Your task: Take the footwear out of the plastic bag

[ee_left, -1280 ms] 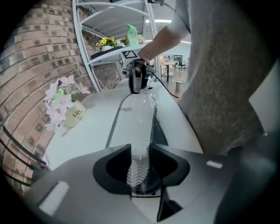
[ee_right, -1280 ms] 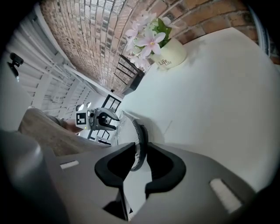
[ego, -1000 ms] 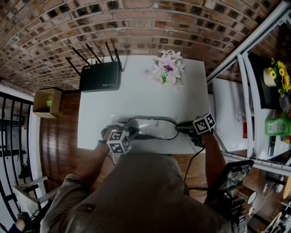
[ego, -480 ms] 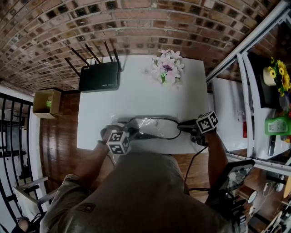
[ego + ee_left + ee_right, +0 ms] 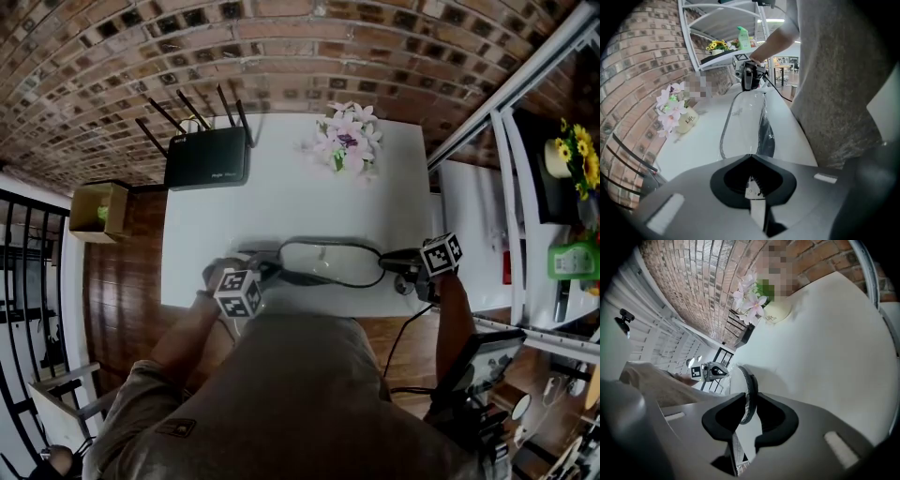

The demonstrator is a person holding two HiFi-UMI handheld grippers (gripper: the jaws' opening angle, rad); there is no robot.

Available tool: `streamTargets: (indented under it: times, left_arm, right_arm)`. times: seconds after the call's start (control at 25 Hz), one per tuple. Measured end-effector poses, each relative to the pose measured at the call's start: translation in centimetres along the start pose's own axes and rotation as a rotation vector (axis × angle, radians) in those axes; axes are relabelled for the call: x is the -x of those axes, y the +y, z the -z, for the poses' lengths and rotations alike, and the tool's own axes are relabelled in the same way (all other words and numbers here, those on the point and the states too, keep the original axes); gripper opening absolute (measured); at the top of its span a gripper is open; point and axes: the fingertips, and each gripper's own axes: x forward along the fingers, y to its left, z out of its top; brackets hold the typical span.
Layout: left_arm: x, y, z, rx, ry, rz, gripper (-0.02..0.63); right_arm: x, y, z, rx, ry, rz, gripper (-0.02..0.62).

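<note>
A pale slipper (image 5: 328, 262) with a dark rim lies flat near the front edge of the white table (image 5: 281, 206). My right gripper (image 5: 388, 265) is shut on the slipper's right end; in the right gripper view the sole's edge (image 5: 749, 389) stands between its jaws (image 5: 750, 408). My left gripper (image 5: 266, 273) is shut on the clear plastic bag (image 5: 743, 119) at the slipper's left end. The film runs tight from its jaws (image 5: 751, 158) toward the right gripper (image 5: 749, 77). A dark strap (image 5: 766, 137) shows through the film.
A black router (image 5: 208, 157) with antennas stands at the table's back left. A pot of pink flowers (image 5: 345, 141) stands at the back middle. A white shelf rack (image 5: 525, 169) stands to the right, and a cardboard box (image 5: 94, 211) sits on the floor to the left.
My right gripper has moved right and a little up with the slipper's end. The slipper now lies further right and shows as a cleaner oval. The left gripper has stayed put.
</note>
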Motion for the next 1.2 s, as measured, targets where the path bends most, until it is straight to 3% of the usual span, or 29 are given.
streamTargets:
  times: [0.6,0.72,0.76,0.84,0.92,1.04,1.2]
  left_arm:
    - [0.5,0.0,1.4,0.015,0.024,-0.012,0.003]
    - [0.4,-0.3,1.8,0.007,0.040,-0.010,0.003]
    - [0.4,-0.4,1.9,0.005,0.044,-0.009,0.003]
    - [0.3,-0.6,2.1,0.004,0.051,-0.005,0.003]
    - [0.2,-0.7,2.3,0.005,0.054,-0.003,0.003]
    - [0.1,-0.8,2.2,0.009,0.056,-0.003,0.003]
    - [0.0,-0.7,2.3,0.014,0.059,-0.003,0.003]
  right_arm:
    - [1.8,-1.3,1.0,-0.013,-0.010,0.035,0.084]
    - [0.9,-1.3,1.3,0.013,0.018,0.047,0.111]
    - [0.6,-1.4,1.3,0.042,0.031,0.059,0.166]
    - [-0.1,-1.0,1.2,0.123,0.073,0.078,0.277]
    - [-1.1,-0.5,1.1,0.247,0.151,0.114,0.343]
    - [-2.9,0.8,1.4,0.548,0.334,0.210,0.444]
    - [-5.6,2.8,2.6,0.909,0.569,0.315,0.517]
